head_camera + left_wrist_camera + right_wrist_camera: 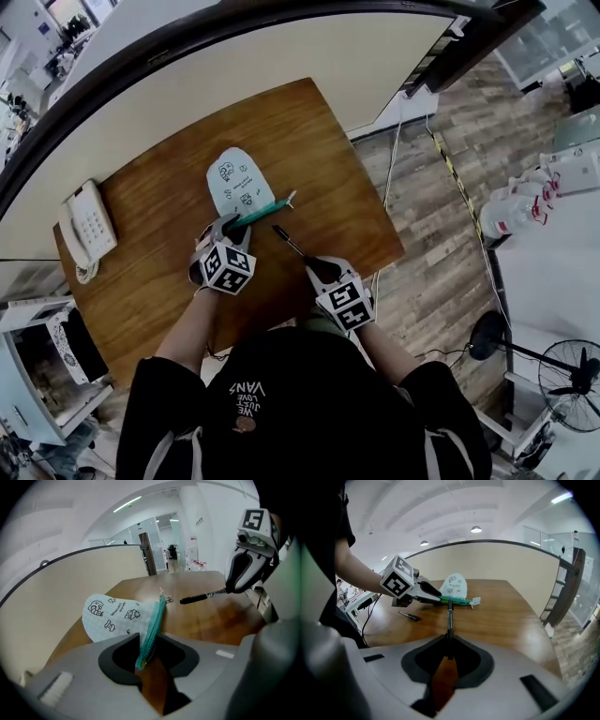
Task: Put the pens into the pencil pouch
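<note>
Our left gripper [147, 654] pinches the near end of the pencil pouch [236, 183], jaws pressed on its teal zipper edge. The pouch lies flat on the wooden table [319, 131], towards the far side, with the zipper running along its right side. Our right gripper [449, 651] clamps a black pen [449, 616] by its near end; the pen's tip points at the zipper, close beside it. We see a second pen [408, 616] lying on the table left of the held one, near the left gripper. A telephone [86, 225] sits at the table's left edge
</note>
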Demonstrator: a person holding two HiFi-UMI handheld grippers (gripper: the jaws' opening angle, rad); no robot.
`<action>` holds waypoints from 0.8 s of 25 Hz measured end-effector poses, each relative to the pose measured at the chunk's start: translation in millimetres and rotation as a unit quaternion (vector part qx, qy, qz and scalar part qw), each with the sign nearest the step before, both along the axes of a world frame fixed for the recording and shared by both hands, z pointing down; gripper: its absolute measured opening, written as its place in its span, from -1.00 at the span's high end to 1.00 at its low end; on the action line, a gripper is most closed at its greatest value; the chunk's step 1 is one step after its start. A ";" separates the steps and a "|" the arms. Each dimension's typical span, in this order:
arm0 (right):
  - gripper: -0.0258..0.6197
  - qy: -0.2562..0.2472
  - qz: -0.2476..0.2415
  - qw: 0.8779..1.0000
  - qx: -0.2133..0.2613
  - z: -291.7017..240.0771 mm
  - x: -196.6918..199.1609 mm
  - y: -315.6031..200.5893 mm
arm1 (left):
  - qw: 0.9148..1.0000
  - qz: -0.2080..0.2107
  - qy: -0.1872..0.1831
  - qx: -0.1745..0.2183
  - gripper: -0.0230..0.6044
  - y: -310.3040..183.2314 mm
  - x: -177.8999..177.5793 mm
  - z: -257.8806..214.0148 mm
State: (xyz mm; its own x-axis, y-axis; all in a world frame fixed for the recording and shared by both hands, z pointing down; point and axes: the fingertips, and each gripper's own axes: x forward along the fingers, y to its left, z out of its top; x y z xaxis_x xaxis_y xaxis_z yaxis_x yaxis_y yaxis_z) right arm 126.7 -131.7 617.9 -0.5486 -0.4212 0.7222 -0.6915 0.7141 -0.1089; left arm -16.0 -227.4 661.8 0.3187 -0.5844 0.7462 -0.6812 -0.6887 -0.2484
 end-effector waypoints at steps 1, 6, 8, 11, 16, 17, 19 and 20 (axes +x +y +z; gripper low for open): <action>0.71 -0.002 -0.001 1.000 0.001 -0.8 1.1 -0.7 | 1.000 -0.006 0.007 -0.001 0.59 -1.4 0.5 -1.7; 0.71 -0.013 -0.001 1.000 0.002 -6.4 0.2 -6.4 | 0.999 -0.024 0.043 -0.002 0.81 -3.0 7.3 -13.2; 0.71 -0.017 -0.001 1.000 0.000 -8.3 -4.5 -8.4 | 0.998 -0.030 0.056 0.004 0.82 -3.3 8.4 -20.9; 0.71 -0.021 -0.005 1.000 -0.001 -11.4 -14.3 -10.5 | 0.997 -0.032 0.074 0.022 0.82 -2.5 12.4 -37.9; 0.71 -0.020 -0.016 1.000 -0.001 -15.3 -36.9 -19.1 | 0.992 -0.036 0.118 0.041 0.83 4.6 18.7 -65.3; 0.71 -0.019 -0.018 1.000 -0.001 -15.6 -42.0 -22.1 | 0.991 -0.036 0.126 0.043 0.83 6.7 19.4 -69.3; 0.71 -0.020 -0.021 1.000 0.005 -18.2 -52.0 -30.0 | 0.989 -0.034 0.137 0.046 0.83 11.5 20.6 -75.5; 0.71 -0.020 -0.022 1.000 0.008 -20.3 -56.6 -34.2 | 0.988 -0.033 0.141 0.046 0.83 13.9 20.9 -77.8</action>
State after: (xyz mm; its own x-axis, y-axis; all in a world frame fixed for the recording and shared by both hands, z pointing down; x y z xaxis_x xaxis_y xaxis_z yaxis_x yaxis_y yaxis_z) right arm 70.2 -165.9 597.6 -0.5951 -0.4076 0.6926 -0.6547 0.7457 -0.1237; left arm 4.9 -213.5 584.0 0.4654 -0.6718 0.5763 -0.7752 -0.6236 -0.1008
